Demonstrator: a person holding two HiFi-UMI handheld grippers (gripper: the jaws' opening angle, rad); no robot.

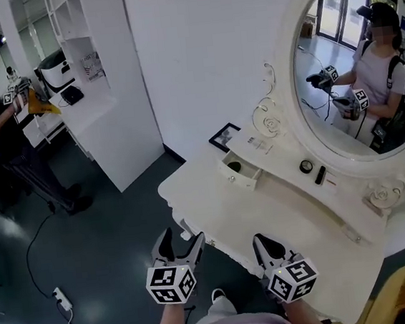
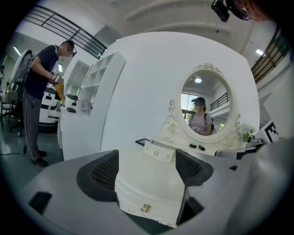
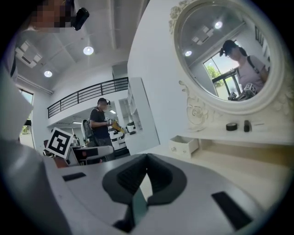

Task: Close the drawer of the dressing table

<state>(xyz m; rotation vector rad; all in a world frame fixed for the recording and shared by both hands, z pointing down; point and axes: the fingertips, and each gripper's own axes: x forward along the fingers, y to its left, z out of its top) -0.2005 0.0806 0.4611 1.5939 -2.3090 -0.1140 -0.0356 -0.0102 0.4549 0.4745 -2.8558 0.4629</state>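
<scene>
The drawer point(image 1: 241, 170) you're after is the small white one on the raised shelf of the counter point(image 1: 265, 208). It stands pulled out below the left edge of the oval mirror point(image 1: 355, 70), its front facing you, with a little knob point(image 1: 231, 179) in the middle. Expect it to be light and stiff — a thin box that should slide home under a gentle push, though a painted runner like this may bind if you press off to one side. You needn't grip it. A flat, square push on the front panel beside the knob looks the safer contact. Go softly, since the small dark items point(image 1: 313, 170) on the shelf to its right could be jolted.

Your left hand-held gripper point(image 1: 179, 241) hangs off the near-left corner of the counter, well apart from the drawer. Its jaws stand as wide as they go and hold nothing — in the left gripper view only the counter's corner and the drawer beyond show between them.

Your right hand-held gripper point(image 1: 267, 246) sits at the counter's near edge, likewise well short of the drawer and touching nothing. Its pads appear to meet at the tips with nothing between them, though the angle in the right gripper view leaves a sliver of doubt.
</scene>
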